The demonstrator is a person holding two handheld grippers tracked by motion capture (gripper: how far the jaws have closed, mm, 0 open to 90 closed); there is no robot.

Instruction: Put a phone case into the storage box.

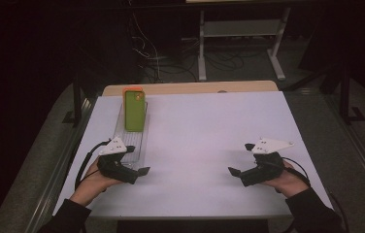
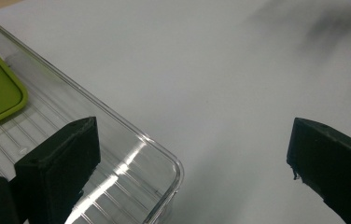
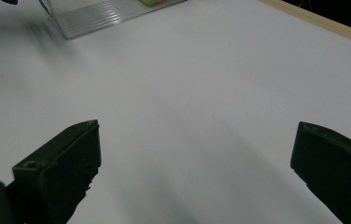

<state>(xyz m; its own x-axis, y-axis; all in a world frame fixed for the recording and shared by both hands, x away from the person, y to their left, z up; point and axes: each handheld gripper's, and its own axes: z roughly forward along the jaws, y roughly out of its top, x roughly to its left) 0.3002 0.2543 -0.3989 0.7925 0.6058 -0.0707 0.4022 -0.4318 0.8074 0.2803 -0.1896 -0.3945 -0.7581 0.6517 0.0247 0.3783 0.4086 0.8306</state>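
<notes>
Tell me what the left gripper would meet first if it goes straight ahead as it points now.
Probably nothing: the left gripper looks past the clear tray's near corner onto the bare white table. One jaw seems over that corner, so it might graze it.

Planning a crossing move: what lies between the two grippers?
Bare white table between left gripper and right gripper, in the high view.

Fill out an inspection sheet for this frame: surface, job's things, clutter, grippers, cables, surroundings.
Surface: white table top, wooden strip along its far edge.
Job's things: clear ribbed plastic tray at the left; green phone-shaped slab with an orange edge in its far end.
Clutter: nothing seen.
Grippers: left gripper open, one jaw over the tray's near corner; right gripper open above bare table.
Cables: black cable trails from the left gripper; loose wires on the floor beyond.
Surroundings: dark room, white frame legs behind the table.
</notes>
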